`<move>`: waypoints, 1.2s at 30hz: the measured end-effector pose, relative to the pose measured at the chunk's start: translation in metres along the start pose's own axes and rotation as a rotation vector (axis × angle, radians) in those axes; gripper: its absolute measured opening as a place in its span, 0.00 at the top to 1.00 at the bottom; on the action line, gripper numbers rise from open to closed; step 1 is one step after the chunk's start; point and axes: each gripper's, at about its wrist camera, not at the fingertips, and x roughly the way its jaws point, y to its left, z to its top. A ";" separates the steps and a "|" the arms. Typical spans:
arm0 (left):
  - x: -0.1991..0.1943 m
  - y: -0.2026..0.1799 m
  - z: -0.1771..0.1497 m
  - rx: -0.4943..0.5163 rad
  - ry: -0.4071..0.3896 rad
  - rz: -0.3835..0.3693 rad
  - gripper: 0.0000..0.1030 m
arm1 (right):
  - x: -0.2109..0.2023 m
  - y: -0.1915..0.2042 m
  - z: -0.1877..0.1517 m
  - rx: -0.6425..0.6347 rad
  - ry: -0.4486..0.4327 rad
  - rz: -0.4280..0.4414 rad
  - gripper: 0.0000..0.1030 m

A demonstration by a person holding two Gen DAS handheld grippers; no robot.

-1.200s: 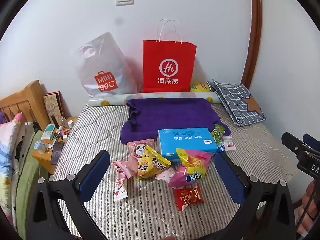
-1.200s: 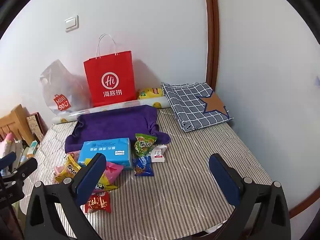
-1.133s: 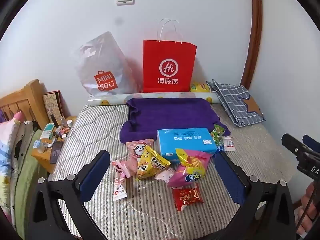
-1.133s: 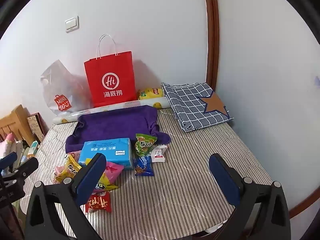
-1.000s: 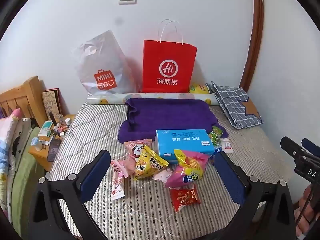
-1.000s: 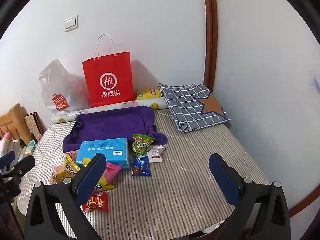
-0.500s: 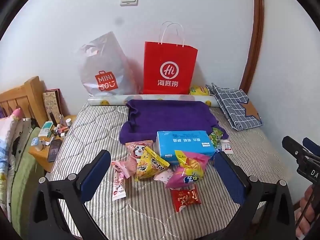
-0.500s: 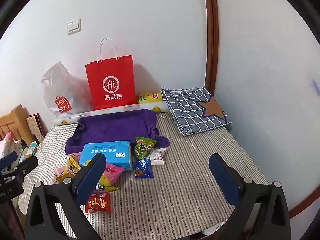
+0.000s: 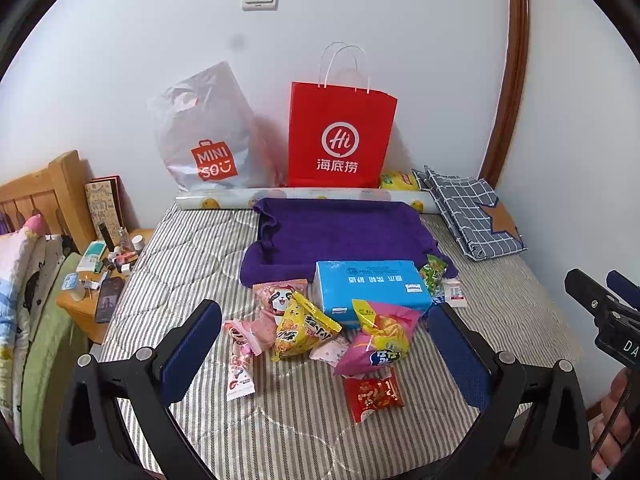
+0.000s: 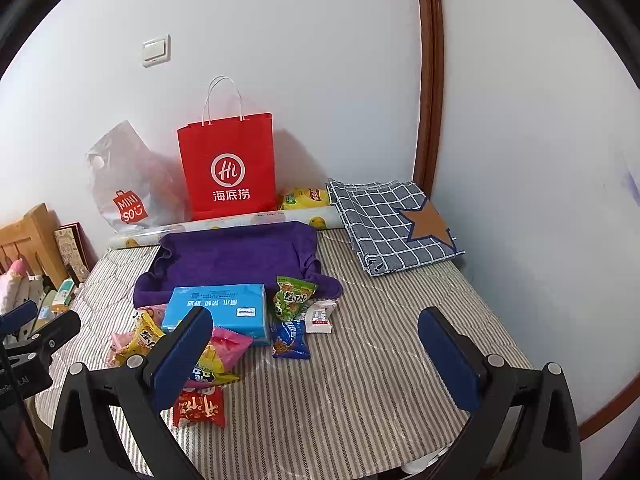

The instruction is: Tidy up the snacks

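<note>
Several snack packets lie in a loose pile on the striped bed (image 9: 192, 264): a yellow bag (image 9: 301, 330), a pink-and-yellow bag (image 9: 380, 338), a red packet (image 9: 373, 394), a pink panda packet (image 9: 278, 298), a green packet (image 10: 293, 298) and a dark blue packet (image 10: 291, 340). A blue tissue pack (image 9: 370, 286) sits among them. My left gripper (image 9: 324, 348) is open and empty, held above the pile. My right gripper (image 10: 316, 354) is open and empty, over the bed to the right of the pile.
A red paper bag (image 9: 340, 136) and a grey Miniso plastic bag (image 9: 204, 136) stand against the wall behind a purple towel (image 9: 340, 236). A folded checked cloth (image 10: 394, 224) lies at the back right. A cluttered wooden nightstand (image 9: 100, 280) stands left of the bed.
Both views have shifted slightly, with the scene sitting a little lower in frame than a second ago. The snacks have not moved and both grippers stay open.
</note>
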 end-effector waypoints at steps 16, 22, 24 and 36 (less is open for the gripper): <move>0.000 0.002 -0.005 0.006 0.006 -0.005 0.00 | -0.002 0.003 0.000 -0.009 -0.008 0.009 0.00; 0.003 0.002 -0.006 0.006 0.013 -0.003 0.00 | -0.003 0.005 -0.001 -0.016 -0.010 0.007 0.00; 0.003 0.002 -0.007 0.005 0.014 -0.005 0.00 | -0.003 0.005 -0.002 -0.012 -0.010 0.009 0.00; 0.004 -0.001 -0.008 0.012 0.016 -0.011 0.00 | -0.005 0.004 -0.002 -0.009 -0.017 0.006 0.00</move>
